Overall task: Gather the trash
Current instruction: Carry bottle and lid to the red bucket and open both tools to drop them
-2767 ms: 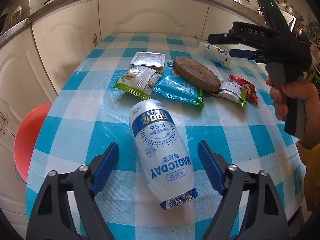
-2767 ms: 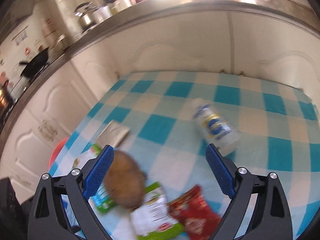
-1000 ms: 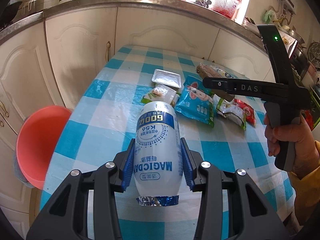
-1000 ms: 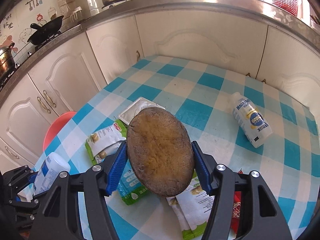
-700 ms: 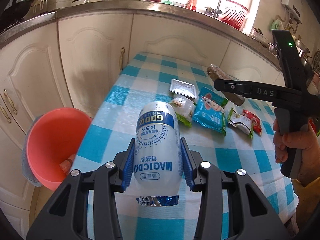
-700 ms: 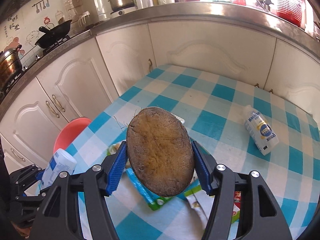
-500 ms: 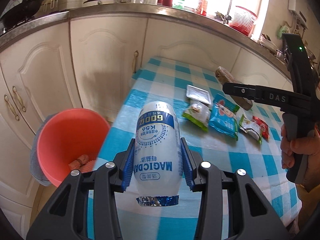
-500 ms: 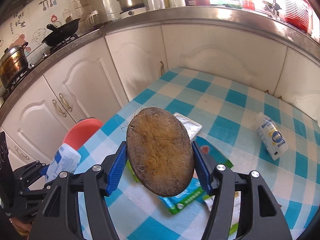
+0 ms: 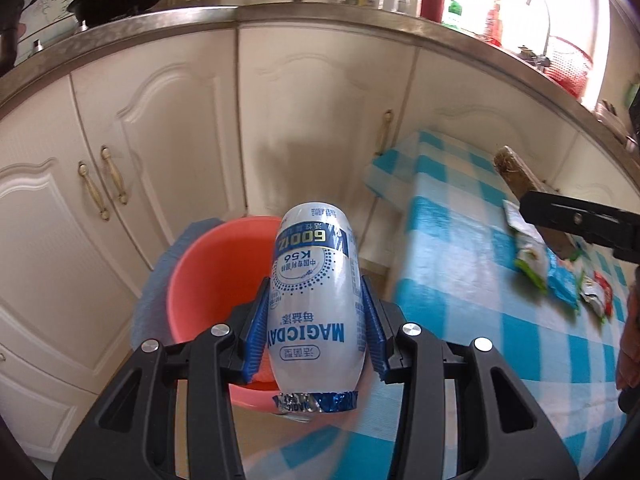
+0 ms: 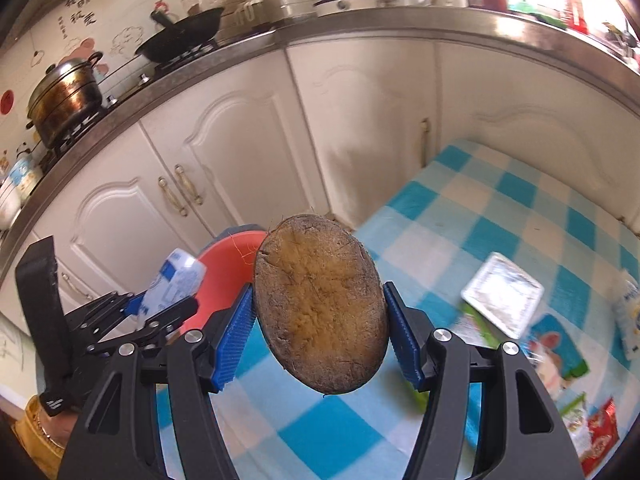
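Two grippers each clamp trash. Left gripper pinches a white bottle between its blue pads, foil end nearest, over the red bin. Right gripper squeezes a brown oval disc edgewise above the checked table; wrappers lie beyond.

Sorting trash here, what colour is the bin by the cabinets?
Coral red bin, best in the left wrist view.
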The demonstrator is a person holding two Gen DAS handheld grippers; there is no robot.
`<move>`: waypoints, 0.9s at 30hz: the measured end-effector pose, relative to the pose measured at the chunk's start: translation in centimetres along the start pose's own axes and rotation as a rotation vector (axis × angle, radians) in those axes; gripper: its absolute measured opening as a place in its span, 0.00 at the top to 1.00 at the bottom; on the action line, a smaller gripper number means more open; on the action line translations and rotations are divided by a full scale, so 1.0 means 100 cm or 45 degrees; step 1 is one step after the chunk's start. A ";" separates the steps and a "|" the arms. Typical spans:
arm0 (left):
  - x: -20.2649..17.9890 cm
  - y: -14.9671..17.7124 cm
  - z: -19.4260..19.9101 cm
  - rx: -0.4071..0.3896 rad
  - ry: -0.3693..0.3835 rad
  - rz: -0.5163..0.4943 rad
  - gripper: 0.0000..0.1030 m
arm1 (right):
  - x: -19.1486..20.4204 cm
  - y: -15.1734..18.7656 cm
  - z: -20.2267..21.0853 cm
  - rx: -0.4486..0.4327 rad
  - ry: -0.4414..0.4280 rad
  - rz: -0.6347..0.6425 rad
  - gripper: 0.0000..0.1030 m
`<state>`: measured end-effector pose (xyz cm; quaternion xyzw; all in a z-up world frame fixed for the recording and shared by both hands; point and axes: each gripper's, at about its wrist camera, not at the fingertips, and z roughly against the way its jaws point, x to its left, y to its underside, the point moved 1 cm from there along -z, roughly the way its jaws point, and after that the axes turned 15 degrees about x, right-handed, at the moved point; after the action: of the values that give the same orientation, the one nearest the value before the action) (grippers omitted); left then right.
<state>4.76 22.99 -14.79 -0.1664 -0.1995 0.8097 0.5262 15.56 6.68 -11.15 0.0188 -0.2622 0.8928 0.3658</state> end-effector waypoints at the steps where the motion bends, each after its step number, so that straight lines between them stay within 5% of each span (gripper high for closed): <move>1: 0.005 -0.001 -0.003 0.004 -0.015 0.013 0.58 | 0.007 -0.003 -0.006 0.014 -0.007 0.015 0.38; 10: 0.039 0.000 -0.031 0.065 -0.073 0.092 0.58 | 0.062 -0.025 -0.053 0.125 -0.039 0.137 0.39; 22: 0.050 0.002 -0.054 0.139 -0.111 0.118 0.57 | 0.077 -0.038 -0.103 0.247 -0.016 0.150 0.38; 27: 0.049 0.001 -0.060 0.147 -0.130 0.109 0.43 | 0.073 -0.039 -0.109 0.251 0.008 0.143 0.38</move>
<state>5.63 28.37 -20.27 -0.1027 -0.1718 0.8489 0.4891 14.51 18.96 -17.17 0.0371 -0.1725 0.9334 0.3124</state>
